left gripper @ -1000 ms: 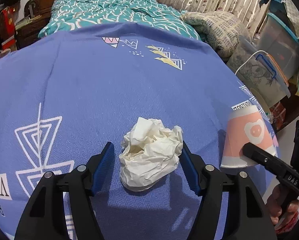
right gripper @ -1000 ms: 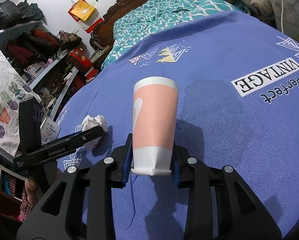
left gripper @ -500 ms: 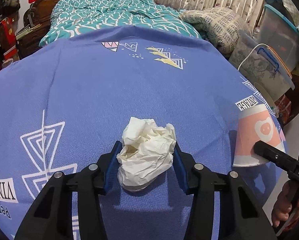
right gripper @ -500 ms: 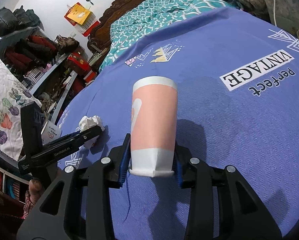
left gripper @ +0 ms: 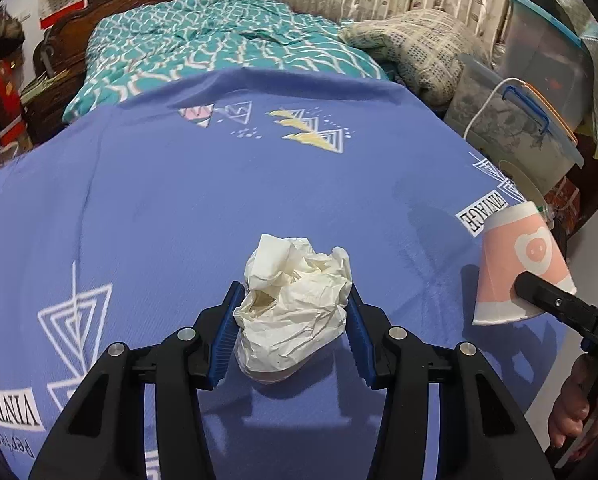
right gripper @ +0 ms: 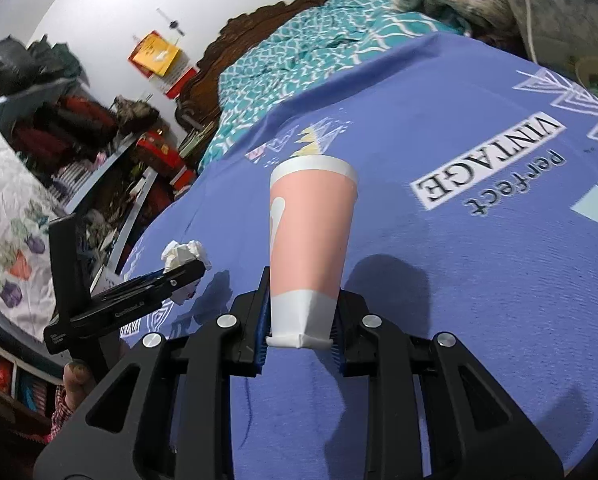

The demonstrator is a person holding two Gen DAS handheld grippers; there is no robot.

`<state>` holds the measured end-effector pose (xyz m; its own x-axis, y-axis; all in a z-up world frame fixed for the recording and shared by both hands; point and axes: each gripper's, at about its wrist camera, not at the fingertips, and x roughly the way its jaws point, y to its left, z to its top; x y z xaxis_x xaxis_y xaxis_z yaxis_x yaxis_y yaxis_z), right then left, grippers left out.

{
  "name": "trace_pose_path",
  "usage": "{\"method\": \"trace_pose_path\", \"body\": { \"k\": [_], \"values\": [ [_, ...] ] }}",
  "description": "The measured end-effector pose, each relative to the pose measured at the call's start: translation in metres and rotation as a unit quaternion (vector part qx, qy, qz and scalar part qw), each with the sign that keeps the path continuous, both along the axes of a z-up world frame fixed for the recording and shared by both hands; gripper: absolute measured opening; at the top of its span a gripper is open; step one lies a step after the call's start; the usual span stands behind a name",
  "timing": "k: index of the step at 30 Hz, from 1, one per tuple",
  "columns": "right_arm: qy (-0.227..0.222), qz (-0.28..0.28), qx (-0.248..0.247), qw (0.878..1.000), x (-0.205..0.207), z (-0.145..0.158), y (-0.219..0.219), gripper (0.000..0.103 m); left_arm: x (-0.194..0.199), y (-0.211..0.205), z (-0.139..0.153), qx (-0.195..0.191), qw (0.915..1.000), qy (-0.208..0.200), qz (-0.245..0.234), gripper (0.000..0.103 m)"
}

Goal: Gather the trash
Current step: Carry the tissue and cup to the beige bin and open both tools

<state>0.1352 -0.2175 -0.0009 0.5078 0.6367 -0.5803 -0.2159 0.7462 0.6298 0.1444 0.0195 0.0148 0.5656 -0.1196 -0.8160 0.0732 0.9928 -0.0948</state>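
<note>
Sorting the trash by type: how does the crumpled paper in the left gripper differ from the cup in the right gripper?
The crumpled paper is a shapeless off-white wad; the paper cup is a smooth tapered cone, pink with white bands. The wad is squat and wrinkled, the cup tall, pinched flat only at its near end. The left gripper grips the wad's sides; the right gripper clamps the cup's flattened end. Both are held above the blue bedsheet.

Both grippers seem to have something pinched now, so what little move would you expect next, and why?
Probably a short lift of both away from the blue bedspread. The left gripper is shut on the crumpled paper, and the right gripper is shut on the pink paper cup. No bin shows in either view, so carrying comes first.
</note>
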Motion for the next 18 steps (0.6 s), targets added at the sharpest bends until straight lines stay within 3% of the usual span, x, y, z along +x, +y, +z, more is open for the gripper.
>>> {"method": "trace_pose_path", "body": {
  "k": [11,18],
  "values": [
    [-0.002,-0.053,0.01,0.999,0.002,-0.002,-0.045,0.027,0.029,-0.052,0.009,0.017,0.998,-0.006,-0.06,0.046],
    [-0.007,-0.108,0.012,0.994,0.006,-0.004,-0.096,0.027,0.064,-0.114,0.019,0.012,0.9922,-0.004,-0.124,0.046]
  ]
}}
